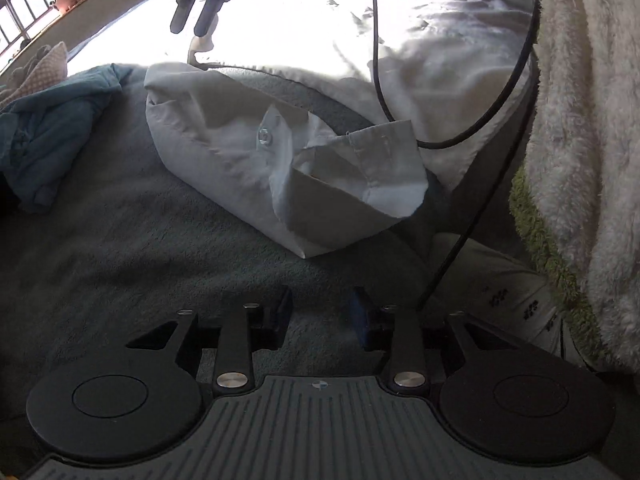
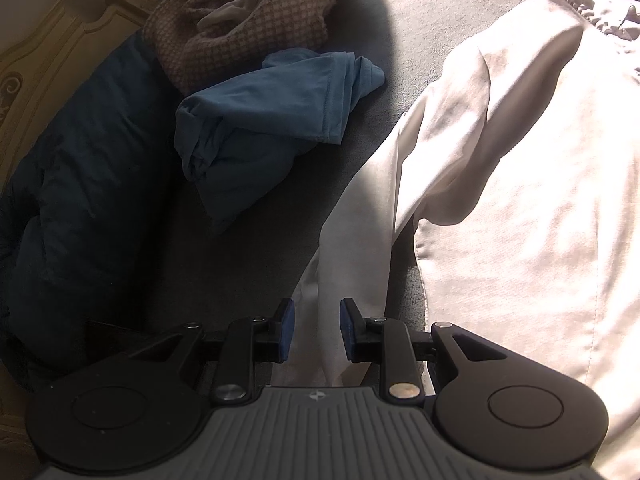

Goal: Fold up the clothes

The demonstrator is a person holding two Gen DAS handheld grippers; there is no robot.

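Note:
A white shirt (image 1: 360,40) lies spread on the grey bed cover, mostly in bright sun. Its sleeve (image 1: 248,152) is folded toward me, with a buttoned cuff (image 1: 384,160) standing open at the end. My left gripper (image 1: 320,312) is open just short of that cuff, over bare grey cover, with nothing between its fingers. My right gripper (image 2: 317,326) is open too, and a narrow strip of the white shirt (image 2: 520,200) runs between its blue pads (image 2: 286,328). In the left wrist view the right gripper (image 1: 188,30) hangs at the shirt's far edge.
A crumpled blue T-shirt (image 2: 272,120) lies left of the shirt, also seen as a blue garment (image 1: 48,132). Behind it are a checked beige garment (image 2: 240,20), a dark blue duvet (image 2: 80,180) and a carved headboard (image 2: 40,48). A fluffy white blanket (image 1: 580,120) and black cable (image 1: 500,92) are on the right.

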